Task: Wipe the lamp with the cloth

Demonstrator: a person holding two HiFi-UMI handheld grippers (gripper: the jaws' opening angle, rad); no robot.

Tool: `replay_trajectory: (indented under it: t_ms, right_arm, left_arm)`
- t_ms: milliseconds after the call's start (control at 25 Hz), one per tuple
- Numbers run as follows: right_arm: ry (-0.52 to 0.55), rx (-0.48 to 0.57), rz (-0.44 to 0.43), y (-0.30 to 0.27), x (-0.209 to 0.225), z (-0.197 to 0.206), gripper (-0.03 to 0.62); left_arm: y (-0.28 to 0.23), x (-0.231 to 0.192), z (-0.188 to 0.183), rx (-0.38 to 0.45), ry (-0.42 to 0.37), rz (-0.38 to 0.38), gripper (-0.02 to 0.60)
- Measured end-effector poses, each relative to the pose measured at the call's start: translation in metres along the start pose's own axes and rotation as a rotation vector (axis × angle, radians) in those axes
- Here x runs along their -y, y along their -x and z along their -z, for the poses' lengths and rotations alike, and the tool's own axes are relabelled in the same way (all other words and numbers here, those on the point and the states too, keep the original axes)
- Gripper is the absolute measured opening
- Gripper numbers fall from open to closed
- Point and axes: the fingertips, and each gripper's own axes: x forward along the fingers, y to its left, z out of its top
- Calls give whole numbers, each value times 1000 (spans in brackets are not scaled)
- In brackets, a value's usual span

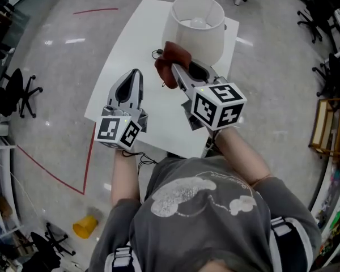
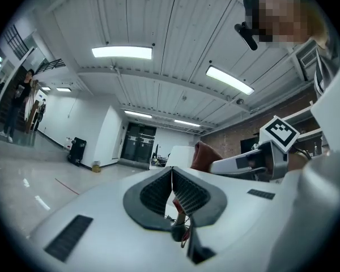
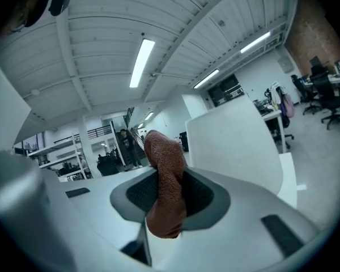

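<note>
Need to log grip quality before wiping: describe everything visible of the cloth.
The cloth is reddish-brown with a nubby, terry-like weave, bunched into a thick wad. The right gripper is shut on its middle, so one rounded end stands above the jaws and the other droops below. It is held up off the white table, close beside the lamp's white shade. Whether it touches the shade cannot be told.
</note>
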Motion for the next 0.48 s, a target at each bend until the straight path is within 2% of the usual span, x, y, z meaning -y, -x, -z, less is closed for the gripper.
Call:
replay_trajectory:
  t_ms: [240, 480]
  right_arm:
    - [-15, 32, -91, 14, 17, -40, 100]
    - [-36, -44, -102, 25, 56, -12, 100]
  left_arm:
    - [-2, 31, -22, 58, -26, -50, 8]
    - [-4, 60, -7, 45, -30, -102, 8]
